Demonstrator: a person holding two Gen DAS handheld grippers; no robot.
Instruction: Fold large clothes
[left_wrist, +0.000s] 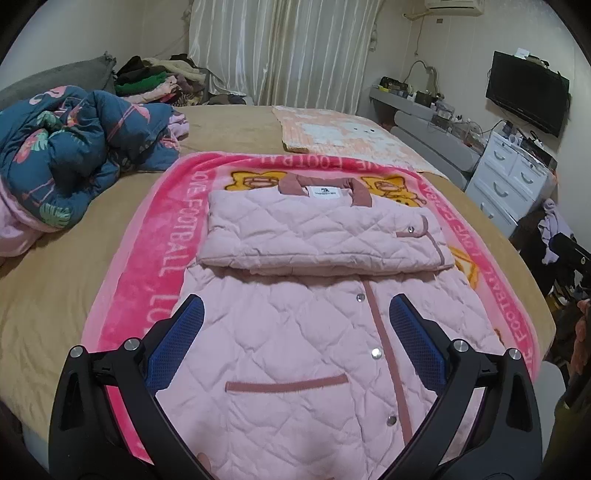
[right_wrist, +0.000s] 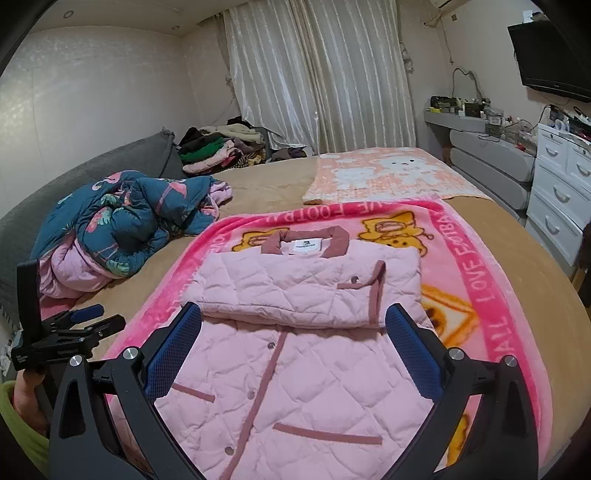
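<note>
A pale pink quilted jacket (left_wrist: 295, 332) (right_wrist: 291, 376) with dusty-rose trim and snap buttons lies on a bright pink blanket (left_wrist: 155, 258) (right_wrist: 476, 280) on the bed. Its sleeves are folded across the chest into a band (left_wrist: 317, 229) (right_wrist: 306, 288) below the collar. My left gripper (left_wrist: 297, 306) hovers open above the jacket's lower half, with nothing between its blue pads. My right gripper (right_wrist: 293, 314) also stands wide open over the jacket's lower half, holding nothing. In the right wrist view the left gripper (right_wrist: 70, 328) appears at the left edge, beside the blanket.
A crumpled dark blue flamingo-print quilt (left_wrist: 66, 155) (right_wrist: 125, 221) lies left of the blanket. A peach bear-print blanket (left_wrist: 347, 133) (right_wrist: 388, 173) is spread beyond it. Clothes are piled (left_wrist: 155, 81) by the curtain. White drawers (left_wrist: 509, 181) (right_wrist: 561, 192) and a television (left_wrist: 528, 92) stand at the right.
</note>
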